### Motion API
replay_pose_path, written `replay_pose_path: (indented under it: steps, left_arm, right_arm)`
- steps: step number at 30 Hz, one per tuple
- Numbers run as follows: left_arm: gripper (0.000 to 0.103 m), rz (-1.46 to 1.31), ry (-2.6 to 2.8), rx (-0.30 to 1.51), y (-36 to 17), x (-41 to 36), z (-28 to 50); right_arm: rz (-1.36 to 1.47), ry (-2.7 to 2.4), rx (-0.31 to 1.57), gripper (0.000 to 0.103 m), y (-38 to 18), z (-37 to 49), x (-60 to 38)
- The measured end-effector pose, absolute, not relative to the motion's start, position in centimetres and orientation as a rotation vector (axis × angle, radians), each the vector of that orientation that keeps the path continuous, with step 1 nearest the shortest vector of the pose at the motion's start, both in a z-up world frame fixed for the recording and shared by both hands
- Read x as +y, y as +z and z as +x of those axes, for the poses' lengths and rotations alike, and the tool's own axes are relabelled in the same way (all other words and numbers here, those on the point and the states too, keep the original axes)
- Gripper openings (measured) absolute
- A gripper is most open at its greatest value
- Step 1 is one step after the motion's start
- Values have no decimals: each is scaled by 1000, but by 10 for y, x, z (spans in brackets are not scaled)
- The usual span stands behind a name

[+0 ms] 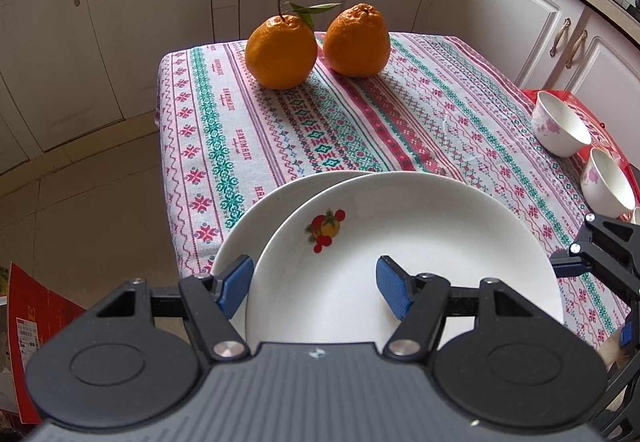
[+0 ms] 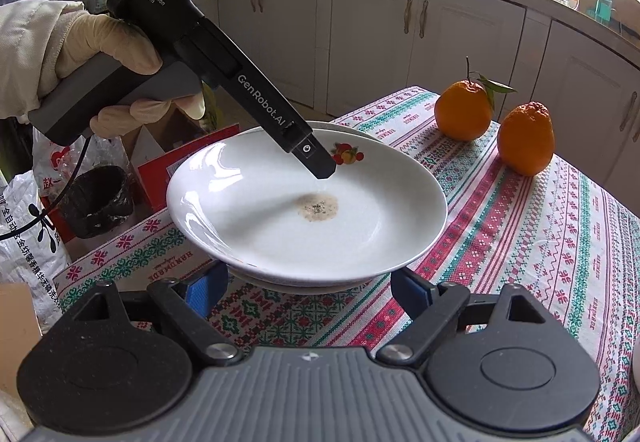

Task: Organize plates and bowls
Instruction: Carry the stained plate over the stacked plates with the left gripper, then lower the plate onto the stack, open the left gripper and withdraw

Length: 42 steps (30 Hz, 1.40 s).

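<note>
A white plate with a fruit print (image 1: 400,226) hangs tilted over a second white plate (image 1: 256,217) on the patterned tablecloth (image 1: 400,113). My left gripper (image 1: 316,286) is shut on the upper plate's near rim, one blue pad inside the dish and the other outside its edge. From the right wrist, the upper plate (image 2: 280,226) shows a brown stain in its centre, with a left finger (image 2: 320,167) resting inside it. The lower plate (image 2: 304,284) peeks out beneath. My right gripper (image 2: 308,290) is open at the plates' near edge, holding nothing. Two floral bowls (image 1: 560,129) (image 1: 608,181) stand far right.
Two oranges (image 1: 280,53) (image 1: 356,41) sit at the table's far end, also in the right wrist view (image 2: 462,109) (image 2: 524,139). White cabinets (image 1: 120,21) ring the table. Beyond its left edge are a red box (image 2: 160,169), a black bin (image 2: 98,197) and bags (image 2: 24,234).
</note>
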State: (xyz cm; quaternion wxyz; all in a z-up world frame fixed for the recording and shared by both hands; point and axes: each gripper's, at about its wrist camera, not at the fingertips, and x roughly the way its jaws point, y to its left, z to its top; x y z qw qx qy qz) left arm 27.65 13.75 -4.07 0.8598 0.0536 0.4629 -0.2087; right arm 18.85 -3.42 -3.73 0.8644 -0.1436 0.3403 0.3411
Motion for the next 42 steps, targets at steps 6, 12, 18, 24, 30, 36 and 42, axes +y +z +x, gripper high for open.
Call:
replay_pose_path:
  steps: [6,12,18,24,30,36,42]
  left_arm:
    - [67,109,-439,954,-41,139,276]
    - [67,107,-440,944,-40,140,276]
    - [67,101,-447,940,-39,143,279]
    - [67,106,-453,938,-39,143,279]
    - [68,107,-459,936,-40,143,278]
    - [69,117,-460,931,-39,144,277]
    - [69,121,-458,917,-37,146,276]
  right_arm:
    - [-302,721,715,91,-38,188,-33]
    - [-304,717,720,92,-40,190,-32]
    - [-314,714,723,92,-42,192,-30]
    - [-316,716,727,92,-44,193,-29]
    - [-320,714,728,92,-44,194,-29]
    - [-323,716,729,92,-45,194,-29]
    - [-341,714,721,92,-43,194,-29]
